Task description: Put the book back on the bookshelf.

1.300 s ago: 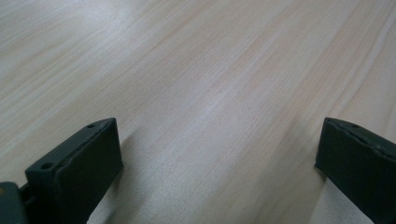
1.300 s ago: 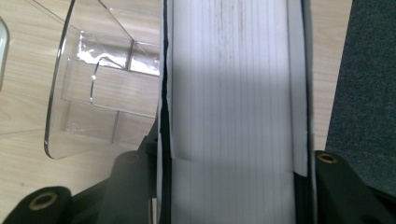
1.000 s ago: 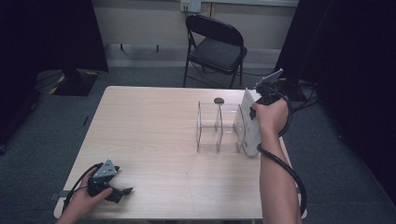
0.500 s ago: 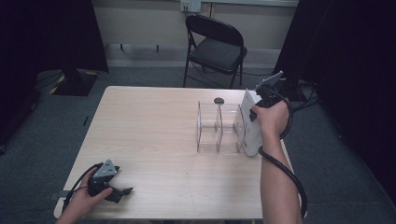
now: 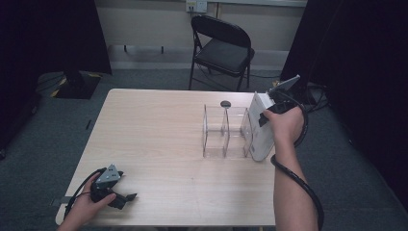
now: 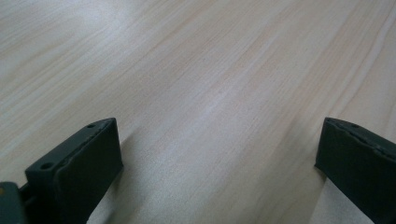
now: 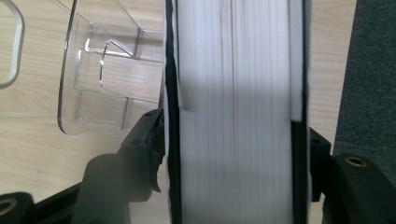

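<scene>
The pale wooden surface (image 5: 159, 139) stands in a dark room, a folding chair (image 5: 222, 48) behind it. At its right edge my right gripper (image 7: 233, 154) has the white book (image 5: 260, 126) between its jaws, standing upright just beside the clear rack (image 5: 225, 131). The jaws have just been opening, so I judge I am letting the book go there. My left gripper (image 5: 111, 188) rests open and empty, near the front left corner.

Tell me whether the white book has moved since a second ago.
No. The white book stands in the same spot against the clear rack, at its right end.
</scene>
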Demonstrator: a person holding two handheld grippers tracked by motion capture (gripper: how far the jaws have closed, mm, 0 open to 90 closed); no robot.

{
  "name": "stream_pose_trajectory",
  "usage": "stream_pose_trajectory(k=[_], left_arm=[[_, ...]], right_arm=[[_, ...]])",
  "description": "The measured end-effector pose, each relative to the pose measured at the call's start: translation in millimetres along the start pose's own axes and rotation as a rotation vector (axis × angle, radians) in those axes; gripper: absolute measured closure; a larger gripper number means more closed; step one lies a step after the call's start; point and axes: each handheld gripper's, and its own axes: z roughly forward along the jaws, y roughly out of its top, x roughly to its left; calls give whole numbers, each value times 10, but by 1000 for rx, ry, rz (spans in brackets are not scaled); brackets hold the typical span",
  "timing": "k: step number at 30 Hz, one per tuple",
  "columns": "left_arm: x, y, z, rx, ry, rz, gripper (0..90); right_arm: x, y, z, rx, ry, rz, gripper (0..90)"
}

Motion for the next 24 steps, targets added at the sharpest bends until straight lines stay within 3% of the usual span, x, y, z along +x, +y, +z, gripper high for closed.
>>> stream_pose_trajectory(k=[24], left_arm=[[2, 0, -1, 2, 0, 4, 0]], right_arm=[[34, -205, -136, -33, 7, -24, 282]])
